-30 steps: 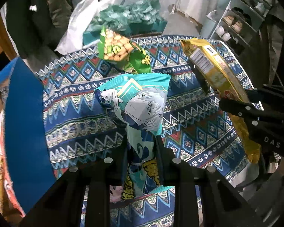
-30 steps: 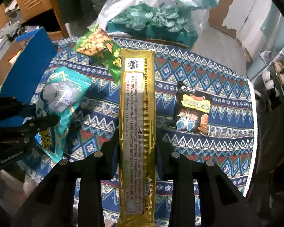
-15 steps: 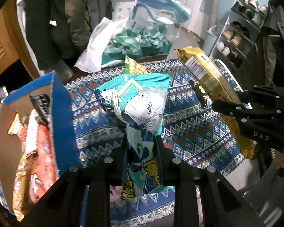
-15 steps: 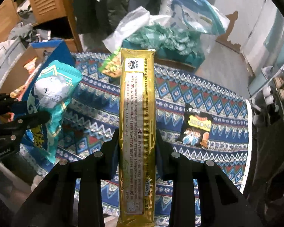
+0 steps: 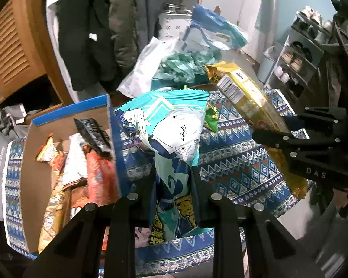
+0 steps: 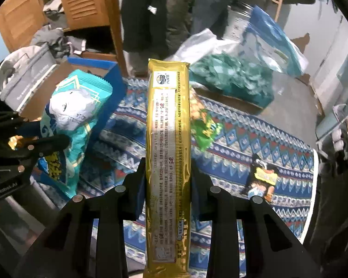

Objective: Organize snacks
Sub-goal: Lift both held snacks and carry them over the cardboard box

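Desk (image 5: 239,162) under a patterned cloth, now seen from higher than a second ago. The blue-rimmed cardboard box (image 5: 34,176) (previously only its wall) shows its snack-filled interior. Left gripper (image 5: 174,192), fingers clamped on the teal snack bag (image 5: 174,139), held beside the box. Right gripper (image 6: 167,185) grips the long gold packet (image 6: 167,139), lifted off the cloth.

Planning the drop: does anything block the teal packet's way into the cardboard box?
Only the box's blue near wall stands between the teal packet, held in the left gripper, and the cardboard box. The box is open-topped and partly filled with snacks.
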Demonstrator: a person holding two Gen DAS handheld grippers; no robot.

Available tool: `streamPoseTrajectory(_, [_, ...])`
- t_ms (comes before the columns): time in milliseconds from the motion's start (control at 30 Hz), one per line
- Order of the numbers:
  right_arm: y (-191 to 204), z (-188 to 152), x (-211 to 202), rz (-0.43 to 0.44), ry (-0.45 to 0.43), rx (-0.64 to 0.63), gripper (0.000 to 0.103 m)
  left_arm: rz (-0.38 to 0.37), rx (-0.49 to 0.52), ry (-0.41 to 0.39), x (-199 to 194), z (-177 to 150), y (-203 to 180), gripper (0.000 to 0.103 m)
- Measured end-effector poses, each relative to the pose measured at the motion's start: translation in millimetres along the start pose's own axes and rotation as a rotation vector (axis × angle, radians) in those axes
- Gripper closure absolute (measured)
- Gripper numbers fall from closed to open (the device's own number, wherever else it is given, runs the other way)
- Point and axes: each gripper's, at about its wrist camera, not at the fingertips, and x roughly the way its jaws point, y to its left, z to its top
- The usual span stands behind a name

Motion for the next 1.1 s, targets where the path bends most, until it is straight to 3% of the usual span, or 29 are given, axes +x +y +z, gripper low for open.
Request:
streamPoseTrajectory(633, [85, 47, 14, 0.075, -0.007, -0.119, 0.072, 0.075, -0.099, -0.058, -35, -17, 70, 0.078])
streamPoseTrajectory(1100, [155, 93, 41, 0.158, 0.026, -0.173, 0.072, 0.158, -0.212, -0.075, -51, -30, 142, 0.078])
